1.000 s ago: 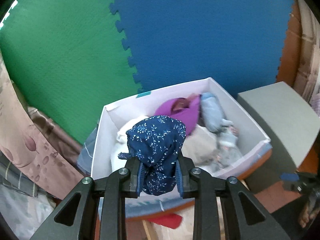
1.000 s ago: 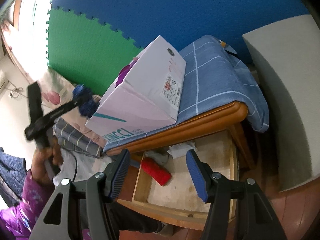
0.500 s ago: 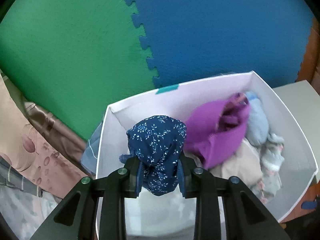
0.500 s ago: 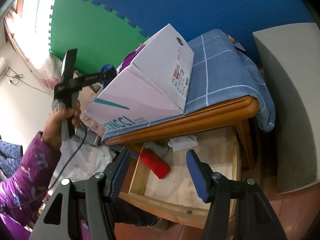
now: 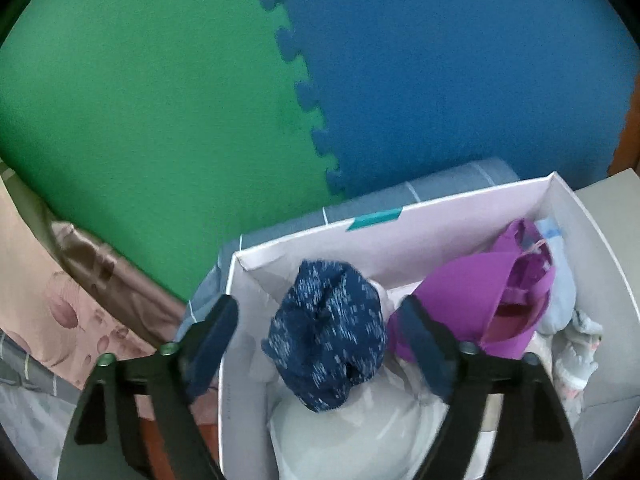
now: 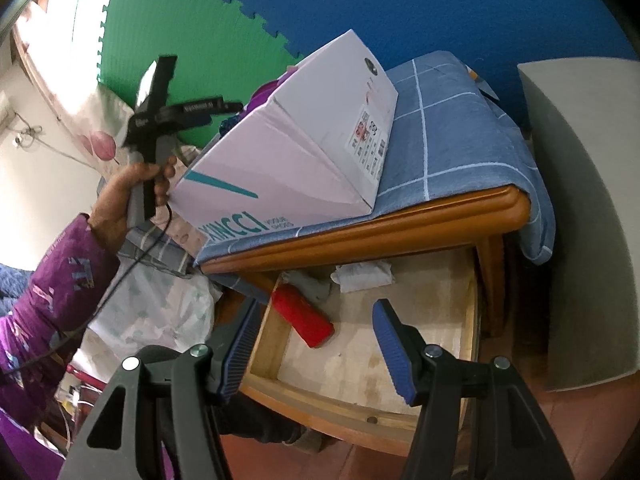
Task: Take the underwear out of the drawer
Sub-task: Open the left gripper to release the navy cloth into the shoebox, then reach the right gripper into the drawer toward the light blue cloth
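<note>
Two tongs in view. Left tongs angled down over the white shoebox, jaws opening, pads clear of the cloth. Navy patterned underwear sits between them, bunched, long axis running from the box's far wall toward the camera, resting on pale garments at the box's left end. Purple garment just right of it, light blue pieces beyond.

In the right wrist view, a hand in a purple sleeve grips the left tool's handle, tool reaching roughly level over the box rim. Box stands on a blue checked cloth over the wooden surface.

Right tongs tilted down above the open drawer, spread, nothing between them. Drawer holds a red roll, lying diagonally, plus grey and white pieces at the back.
</note>
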Tool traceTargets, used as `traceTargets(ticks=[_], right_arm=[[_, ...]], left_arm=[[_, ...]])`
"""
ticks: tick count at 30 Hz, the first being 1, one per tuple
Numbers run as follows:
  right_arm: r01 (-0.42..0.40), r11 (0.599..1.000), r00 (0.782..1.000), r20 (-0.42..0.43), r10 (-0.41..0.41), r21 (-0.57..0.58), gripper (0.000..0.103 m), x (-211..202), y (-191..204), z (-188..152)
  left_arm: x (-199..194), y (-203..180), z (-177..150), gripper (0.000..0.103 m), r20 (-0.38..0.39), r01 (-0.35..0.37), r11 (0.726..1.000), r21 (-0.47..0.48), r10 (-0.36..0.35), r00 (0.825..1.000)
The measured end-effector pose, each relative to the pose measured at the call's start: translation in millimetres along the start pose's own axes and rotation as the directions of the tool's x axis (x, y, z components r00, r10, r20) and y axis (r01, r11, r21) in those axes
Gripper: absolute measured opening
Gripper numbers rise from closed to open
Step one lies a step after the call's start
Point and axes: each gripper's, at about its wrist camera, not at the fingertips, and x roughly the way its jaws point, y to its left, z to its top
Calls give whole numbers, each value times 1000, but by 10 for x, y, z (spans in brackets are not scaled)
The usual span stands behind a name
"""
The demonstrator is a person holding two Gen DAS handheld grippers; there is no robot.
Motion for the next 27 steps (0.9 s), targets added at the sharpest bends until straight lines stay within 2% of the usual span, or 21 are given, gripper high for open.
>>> traceTargets(ticks=[4, 5, 8, 10, 12, 13, 14, 16, 18, 19, 21, 22, 25, 27], right_arm=[[65, 994, 997, -27, -68, -90, 59, 107, 144, -50], [86, 988, 995, -46, -93, -132, 59, 169, 211, -72], [117, 953, 980, -123, -157, -281, 59, 425, 440, -156], [163, 886, 954, -158, -253, -433, 59, 700, 658, -234], [146, 813, 939, -179, -293, -564, 59, 977, 817, -320], [150, 752, 924, -179, -337, -642, 59, 1164, 884, -387], [173, 676, 898, -168, -408, -716, 59, 1368, 918, -467], [165, 581, 857, -176, -484, -797, 59, 1702, 905, -601], [148, 543, 837, -188, -514, -827, 57, 1954, 848, -703], [143, 523, 823, -192, -534, -840, 53, 2064, 810, -758], [151, 446, 786, -166, -595, -882, 47, 2282, 726, -875], [157, 410, 775, -146, -615, -898, 47, 2346, 684, -908], [176, 292, 742, -69, -667, -940, 47, 2564, 601, -940], [190, 222, 735, -12, -678, -956, 47, 2668, 560, -941]], left_arm=[[-339, 40, -98, 91, 113, -42, 998, -36, 46, 993], [-458, 78, -145, 91, 144, -26, 998, -62, 35, 989], [-882, 234, -406, 102, 242, 35, 988, -148, 2, 970], [-1187, 330, -693, 103, 313, 51, 979, -195, 13, 950], [-1439, 407, -1060, 103, 364, 58, 973, -223, 27, 931], [-1520, 436, -1243, 103, 367, 54, 971, -234, 37, 929], [-1563, 466, -1388, 103, 366, 47, 968, -246, 48, 929], [-1638, 523, -1755, 103, 363, 26, 960, -278, 80, 928], [-1647, 589, -2038, 103, 337, 23, 952, -306, 86, 938], [-1638, 622, -2139, 103, 323, 19, 947, -320, 90, 942], [-1647, 680, -2347, 103, 303, 0, 937, -350, 113, 946], [-1649, 712, -2421, 103, 299, -8, 932, -361, 124, 946], [-1624, 777, -2558, 103, 293, -20, 921, -389, 144, 945], [-1581, 790, -2624, 103, 290, -11, 914, -405, 140, 947]])
